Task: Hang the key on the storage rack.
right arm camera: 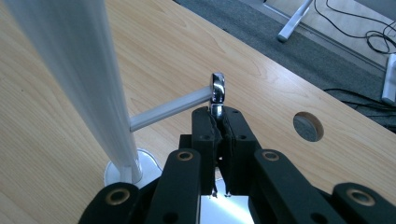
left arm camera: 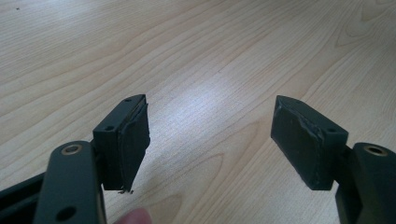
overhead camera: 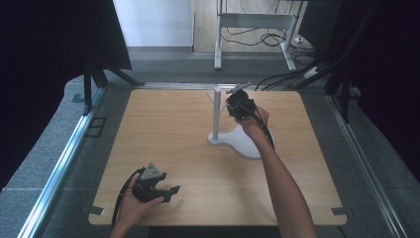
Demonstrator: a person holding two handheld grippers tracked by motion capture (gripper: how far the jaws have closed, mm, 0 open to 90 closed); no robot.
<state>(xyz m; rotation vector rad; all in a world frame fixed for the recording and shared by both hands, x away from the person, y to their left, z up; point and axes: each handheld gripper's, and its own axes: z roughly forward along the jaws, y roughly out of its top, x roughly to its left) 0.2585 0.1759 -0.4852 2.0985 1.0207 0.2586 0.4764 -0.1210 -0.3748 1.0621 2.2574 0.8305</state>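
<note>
A small chrome ring (right arm camera: 217, 87), probably the eye of a wrench or key, sits at the tip of the white stand's side peg (right arm camera: 168, 108), its shank pinched in the fully closed right gripper (right arm camera: 219, 122). It looks light, stiff and slippery, so the flat shank seems the best hold. The left gripper (left arm camera: 210, 135) rests wide open and empty over the wooden table (overhead camera: 163, 129).

A lab — black curtains (overhead camera: 44, 39), floor cables (overhead camera: 257, 37), rail-framed table (overhead camera: 163, 129).

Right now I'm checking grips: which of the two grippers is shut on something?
The right gripper, up at the white stand: it is clamped on a shiny metal ring. The left gripper is open over bare table.
</note>
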